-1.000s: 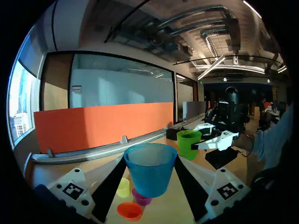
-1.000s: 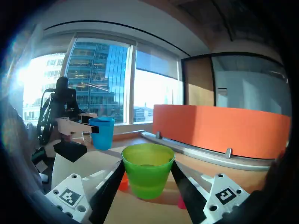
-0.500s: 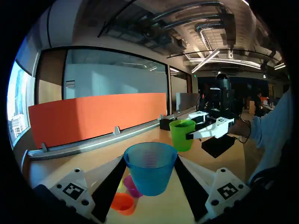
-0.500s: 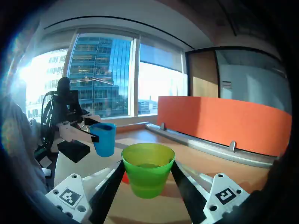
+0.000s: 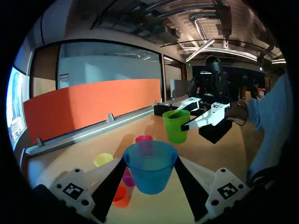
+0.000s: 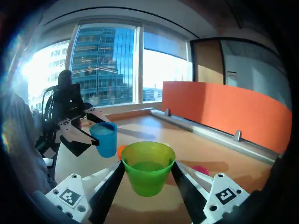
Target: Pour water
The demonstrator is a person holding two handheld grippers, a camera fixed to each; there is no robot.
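Gripping the blue cup (image 5: 150,173) upright, left gripper (image 5: 150,164) hangs over the table (image 5: 119,142); right gripper (image 6: 148,168) clamps the green cup (image 6: 148,177), water inside I think.

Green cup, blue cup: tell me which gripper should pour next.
Right. The right gripper holds the green cup, which shows liquid inside; the left gripper's blue cup looks empty. Both cups are upright and apart, so tipping green into blue seems the likely move.
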